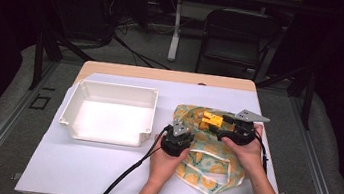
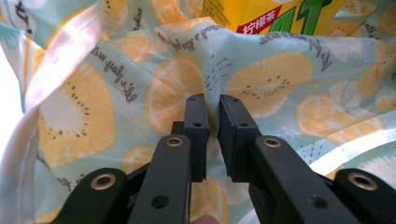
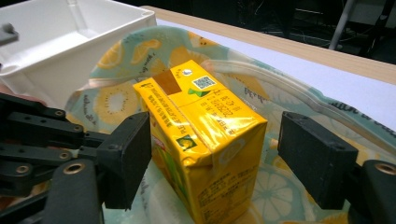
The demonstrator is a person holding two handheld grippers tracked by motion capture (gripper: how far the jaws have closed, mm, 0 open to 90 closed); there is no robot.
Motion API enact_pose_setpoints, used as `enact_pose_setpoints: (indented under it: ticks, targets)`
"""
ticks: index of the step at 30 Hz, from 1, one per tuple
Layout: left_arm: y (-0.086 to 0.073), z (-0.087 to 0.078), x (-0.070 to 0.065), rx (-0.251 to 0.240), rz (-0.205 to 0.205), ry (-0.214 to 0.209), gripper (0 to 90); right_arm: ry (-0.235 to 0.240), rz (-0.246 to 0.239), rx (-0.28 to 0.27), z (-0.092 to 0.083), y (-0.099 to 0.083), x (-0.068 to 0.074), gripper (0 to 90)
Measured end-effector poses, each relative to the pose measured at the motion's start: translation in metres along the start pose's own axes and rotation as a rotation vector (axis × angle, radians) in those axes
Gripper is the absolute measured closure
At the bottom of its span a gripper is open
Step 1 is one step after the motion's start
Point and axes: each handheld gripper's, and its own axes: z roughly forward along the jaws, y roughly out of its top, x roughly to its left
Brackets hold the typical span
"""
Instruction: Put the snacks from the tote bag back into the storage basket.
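The left hand-held gripper (image 2: 212,140) is pinching the fruit-print cloth bag (image 2: 261,84) on the desk (image 1: 100,168) to hold its mouth steady, while the right hand-held gripper (image 3: 212,158) is standing wide around the yellow drink carton (image 3: 205,140) inside, not yet pressing it.

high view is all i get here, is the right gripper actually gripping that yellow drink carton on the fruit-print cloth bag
Observer: No. In the right gripper view the right gripper stands open around the yellow drink carton; a gap shows between the carton and the far pad.
Operator: and the left gripper, holding anything
Observer: The left gripper is shut on a fold of the fruit-print cloth bag.
Operator: carton upright or lying down
Observer: It lies on its side on the bag, its folded, taped end turned toward the right gripper's camera.
Operator: white plastic bin got anything in it
Observer: The part of the white plastic bin seen past the carton looks bare.
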Motion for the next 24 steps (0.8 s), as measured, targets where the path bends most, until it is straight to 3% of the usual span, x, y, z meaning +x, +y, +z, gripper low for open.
enact_pose_setpoints:
  ticks: [7, 13, 24]
  targets:
    - [0.0, 0.0, 0.0, -0.001, 0.004, 0.003, 81.5, 0.004, -0.041, 0.025, 0.011, -0.005, 0.0, 26.7]
    - [0.0, 0.0, -0.001, 0.001, 0.005, 0.003, 81.5, 0.02, -0.058, 0.023, 0.012, -0.006, 0.003, 33.7]
    - [0.0, 0.0, -0.001, 0.0, 0.011, 0.006, 81.4, 0.015, -0.082, 0.028, 0.012, -0.007, 0.004, 36.2]
